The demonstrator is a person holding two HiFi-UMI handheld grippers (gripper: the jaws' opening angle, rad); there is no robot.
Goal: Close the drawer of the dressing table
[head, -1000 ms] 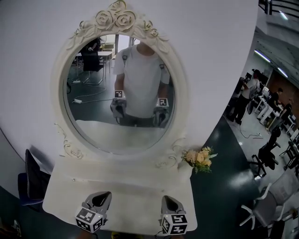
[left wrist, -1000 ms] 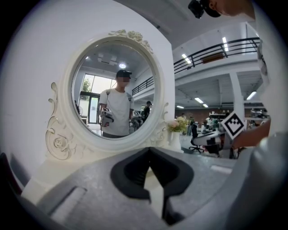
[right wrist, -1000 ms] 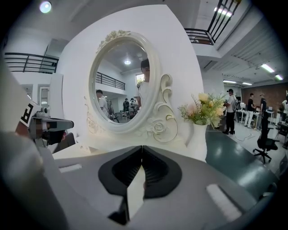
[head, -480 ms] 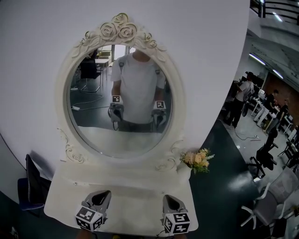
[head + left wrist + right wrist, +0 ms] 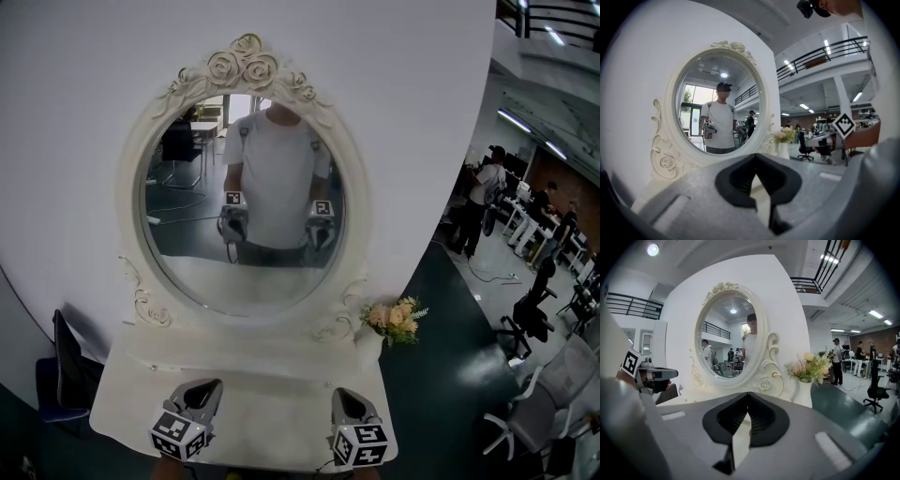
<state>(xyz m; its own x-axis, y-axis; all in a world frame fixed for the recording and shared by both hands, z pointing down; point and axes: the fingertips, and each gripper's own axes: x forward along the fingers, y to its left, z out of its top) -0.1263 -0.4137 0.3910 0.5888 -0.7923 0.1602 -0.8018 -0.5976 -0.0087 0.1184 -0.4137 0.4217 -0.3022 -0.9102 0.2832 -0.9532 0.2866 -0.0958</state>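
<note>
The white dressing table stands against the wall with its oval mirror above it. Its drawer shows in no view; it lies below the table's front edge. My left gripper hovers over the near left part of the table top, jaws shut and empty. My right gripper hangs over the near right part, also shut on nothing. In the left gripper view the left gripper points at the mirror's lower frame. In the right gripper view the right gripper points at the carved mirror base.
A vase of pale flowers stands at the table's back right corner. A dark chair sits left of the table. To the right lie an open dark floor, office chairs and several people farther off.
The head view has tilted, so the mirror sits lower in the picture. The right gripper has risen slightly. Both grippers stay shut over the table's front edge.
</note>
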